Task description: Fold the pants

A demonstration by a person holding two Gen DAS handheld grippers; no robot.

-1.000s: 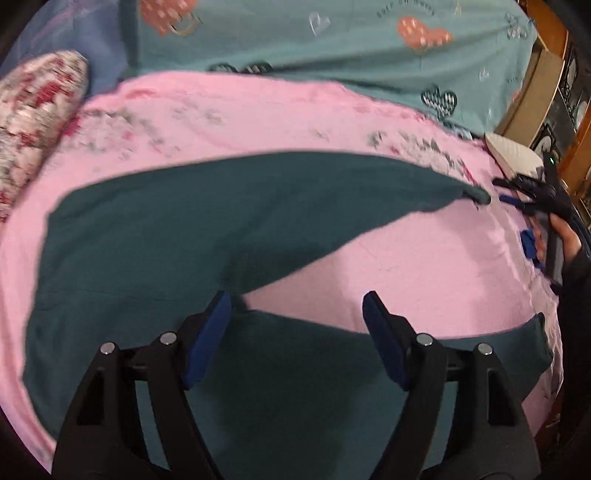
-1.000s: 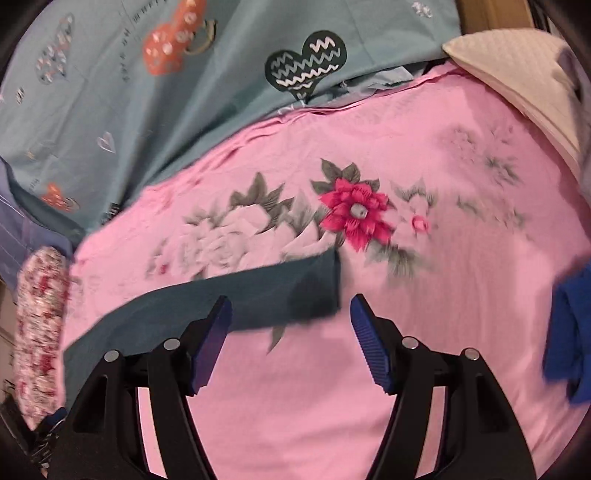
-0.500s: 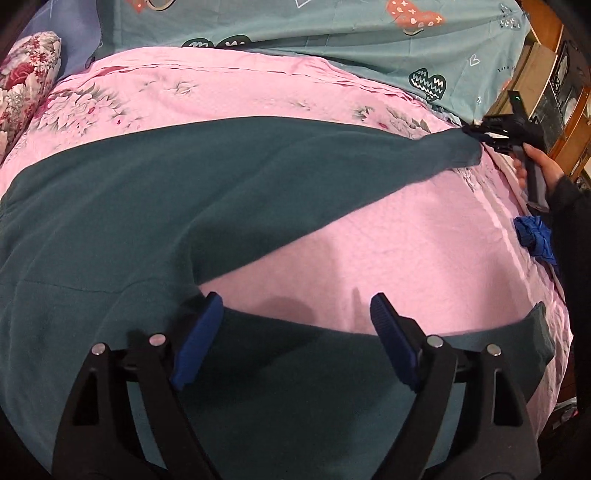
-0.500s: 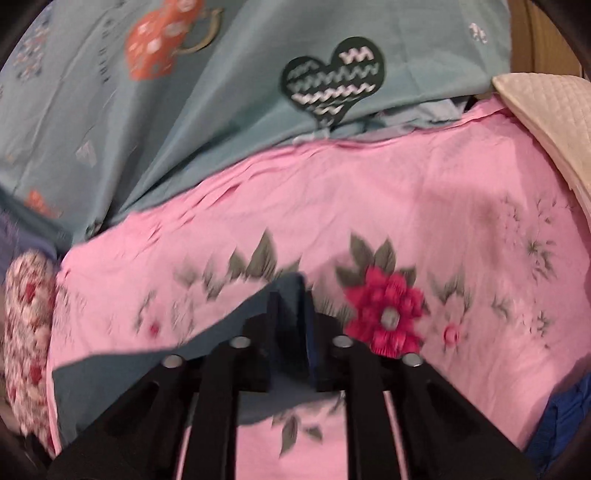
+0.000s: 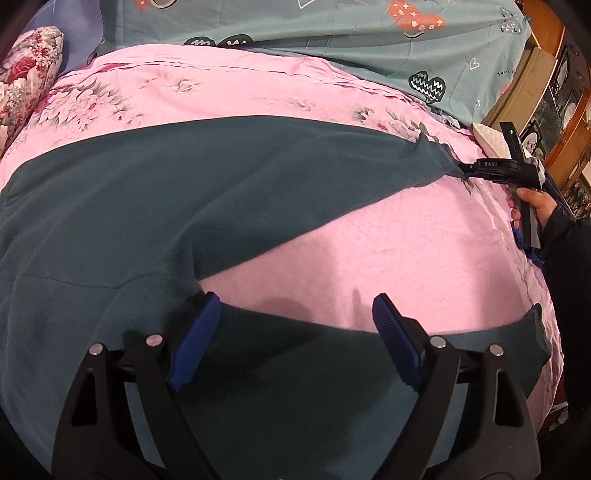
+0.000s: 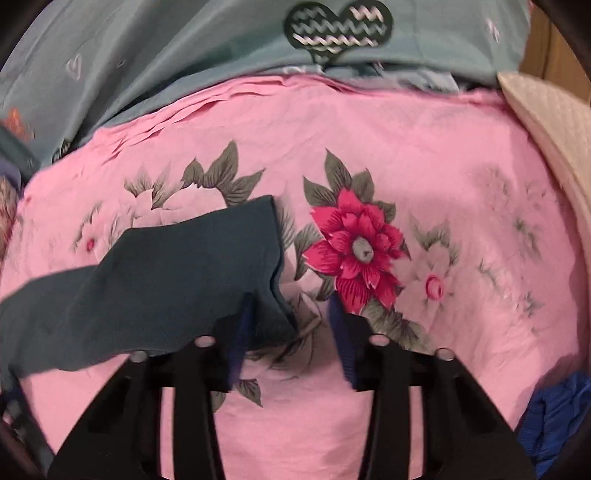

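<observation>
Dark teal pants (image 5: pixel 184 206) lie spread across the pink flowered bedsheet (image 5: pixel 388 240), both legs running to the right. My left gripper (image 5: pixel 295 301) hangs open just above the crotch, where the near leg meets the sheet, with nothing between its blue pads. My right gripper (image 5: pixel 465 170) is at the far leg's cuff, and the cloth gathers to a point at its tips. In the right wrist view its jaws (image 6: pixel 291 306) are closing, with the cuff corner (image 6: pixel 266 295) between them against the left pad. A hand (image 5: pixel 535 201) holds its handle.
A teal heart-print quilt (image 5: pixel 332 33) lies bunched along the bed's far side. A floral pillow (image 5: pixel 26 74) sits at the far left. A cream quilted pad (image 6: pixel 546 122) and a blue cloth (image 6: pixel 554 417) lie at the right edge, wooden furniture (image 5: pixel 546 92) beyond.
My right gripper reached the far leg's cuff and closed onto it, so the leg end is now gathered and drawn right. My left gripper sank a little toward the pants, still open.
</observation>
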